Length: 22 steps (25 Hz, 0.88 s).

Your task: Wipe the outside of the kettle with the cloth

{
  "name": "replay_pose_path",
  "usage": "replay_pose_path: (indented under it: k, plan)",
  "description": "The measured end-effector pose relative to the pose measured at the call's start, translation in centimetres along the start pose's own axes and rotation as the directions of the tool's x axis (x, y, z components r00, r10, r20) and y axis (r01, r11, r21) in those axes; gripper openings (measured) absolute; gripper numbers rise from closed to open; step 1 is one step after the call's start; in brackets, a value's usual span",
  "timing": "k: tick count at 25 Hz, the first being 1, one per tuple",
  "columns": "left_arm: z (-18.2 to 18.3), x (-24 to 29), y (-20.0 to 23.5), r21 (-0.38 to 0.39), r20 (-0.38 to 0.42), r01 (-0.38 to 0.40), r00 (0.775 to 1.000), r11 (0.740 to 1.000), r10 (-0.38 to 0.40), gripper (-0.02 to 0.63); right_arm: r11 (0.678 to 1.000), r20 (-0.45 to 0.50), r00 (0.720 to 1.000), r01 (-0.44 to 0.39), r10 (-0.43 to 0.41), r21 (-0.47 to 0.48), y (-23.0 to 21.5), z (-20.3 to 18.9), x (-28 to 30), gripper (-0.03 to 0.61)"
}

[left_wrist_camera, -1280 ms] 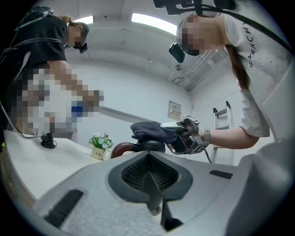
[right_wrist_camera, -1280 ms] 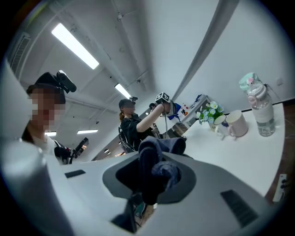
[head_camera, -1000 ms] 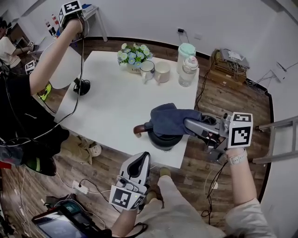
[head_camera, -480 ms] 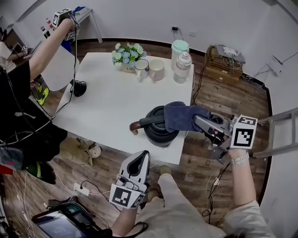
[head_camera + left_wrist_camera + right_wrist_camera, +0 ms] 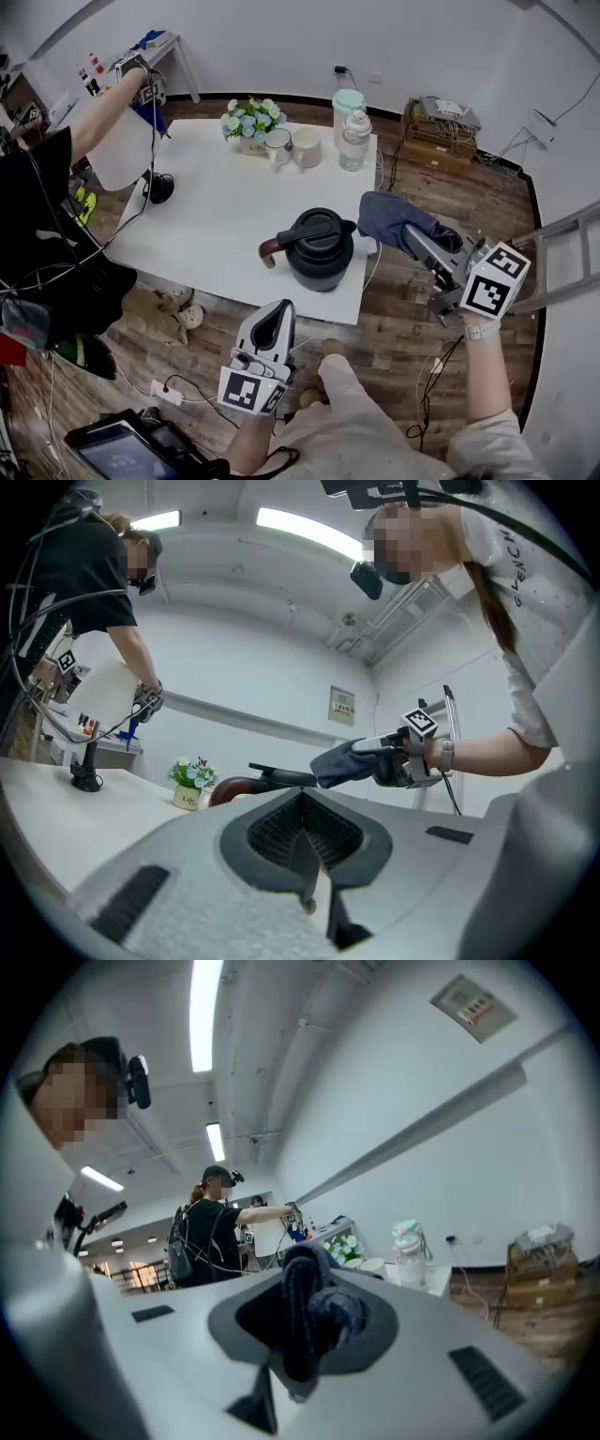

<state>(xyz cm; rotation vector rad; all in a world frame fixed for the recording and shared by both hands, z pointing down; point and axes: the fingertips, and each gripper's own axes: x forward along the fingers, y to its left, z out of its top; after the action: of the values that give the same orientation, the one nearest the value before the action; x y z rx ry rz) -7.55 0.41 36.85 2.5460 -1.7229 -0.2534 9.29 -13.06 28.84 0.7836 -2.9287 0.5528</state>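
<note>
The black kettle (image 5: 319, 251) with its brown handle (image 5: 267, 252) stands upright near the white table's (image 5: 216, 216) front right edge. A dark blue cloth (image 5: 386, 214) hangs just right of the kettle, apart from it, with my right gripper (image 5: 403, 229) shut on it. In the right gripper view the cloth (image 5: 309, 1312) is bunched between the jaws. My left gripper (image 5: 280, 314) is below the table's front edge, shut and empty, pointing up at the kettle. In the left gripper view, the kettle handle (image 5: 274, 778) and the cloth (image 5: 345, 759) show beyond it.
At the table's far edge stand a flower pot (image 5: 246, 124), two mugs (image 5: 278, 146), and two jars (image 5: 352, 139). A small black stand (image 5: 159, 186) sits at the left edge. Another person (image 5: 56, 187) stands left. Boxes (image 5: 439, 124) and cables lie on the floor.
My right gripper has drawn the cloth off the kettle's lid and to the right, leaving the lid bare. The left gripper has stayed where it was.
</note>
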Motion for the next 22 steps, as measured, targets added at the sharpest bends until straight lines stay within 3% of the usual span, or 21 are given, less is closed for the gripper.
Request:
replay_pose_path:
  k: [2,5,8,16,22]
  plan:
    - [0.4,-0.2,0.1,0.017,0.003,-0.001,1.000,1.000,0.001,0.008,0.990,0.053,0.998,0.040,-0.033,-0.137,1.6,1.4,-1.1,0.063]
    - [1.6,-0.2,0.0,0.053,0.020,0.001,1.000,0.999,-0.002,0.008,0.938,0.141,0.987,0.120,-0.078,-0.325,4.6,2.7,-2.6,0.063]
    - [3.2,-0.3,-0.2,0.091,0.044,-0.004,0.999,0.996,0.000,0.008,0.893,0.157,0.981,0.174,-0.118,-0.415,7.5,1.1,-3.4,0.063]
    - [4.0,-1.8,-2.0,0.111,0.043,-0.004,0.999,0.994,-0.001,0.008,0.924,0.038,0.991,0.132,-0.127,-0.358,12.8,-7.4,-4.8,0.063]
    - [3.3,-2.9,-3.7,0.106,0.022,0.035,0.999,0.994,-0.037,0.008,0.926,0.008,0.985,0.166,-0.174,-0.338,13.8,-10.0,-6.3,0.063]
